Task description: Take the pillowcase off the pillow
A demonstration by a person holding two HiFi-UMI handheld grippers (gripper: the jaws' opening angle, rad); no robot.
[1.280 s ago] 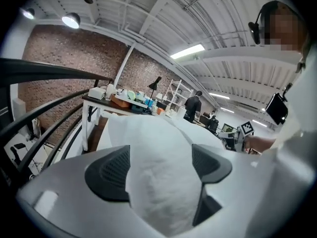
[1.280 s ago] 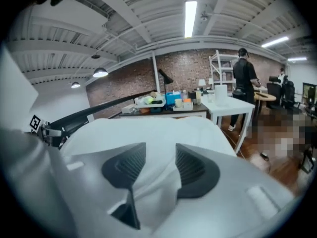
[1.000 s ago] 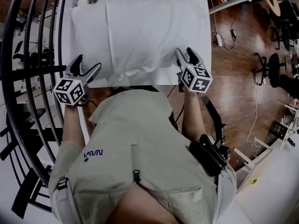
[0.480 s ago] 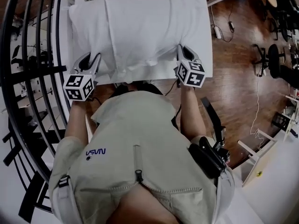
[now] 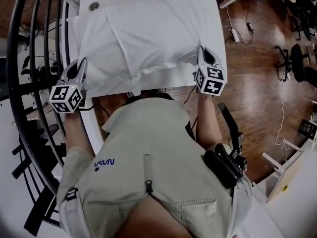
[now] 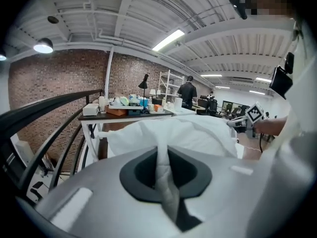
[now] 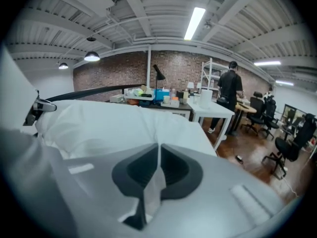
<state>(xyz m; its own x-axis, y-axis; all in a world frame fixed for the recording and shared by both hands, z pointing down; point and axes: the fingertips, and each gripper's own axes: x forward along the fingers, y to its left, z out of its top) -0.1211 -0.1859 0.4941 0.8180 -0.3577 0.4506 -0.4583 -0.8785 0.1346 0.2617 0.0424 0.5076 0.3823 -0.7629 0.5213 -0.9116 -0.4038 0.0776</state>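
A pillow in a white pillowcase [image 5: 148,29] lies across a white table [image 5: 171,79] in front of me. My left gripper [image 5: 79,69] is at the pillow's near left corner. Its jaws have just closed, and a fold of pillowcase [image 6: 163,175] is pinched between them in the left gripper view. My right gripper [image 5: 204,54] is at the near right corner. Its jaws have also just closed, and a thin strip of pillowcase [image 7: 154,190] sits in their seam. The cloth near the front edge is bunched into creases between the two grippers.
A black curved railing [image 5: 29,58] runs close along the table's left side. A round grommet hole [image 5: 93,5] is at the table's far left corner. Wooden floor with cables lies to the right [image 5: 247,58]. A cluttered desk [image 6: 124,108] and a standing person [image 6: 187,90] are behind.
Both grippers stood open at the pillow's near corners; now both are shut on pillowcase cloth. The left gripper has shifted left and lifted, drawing its corner out.
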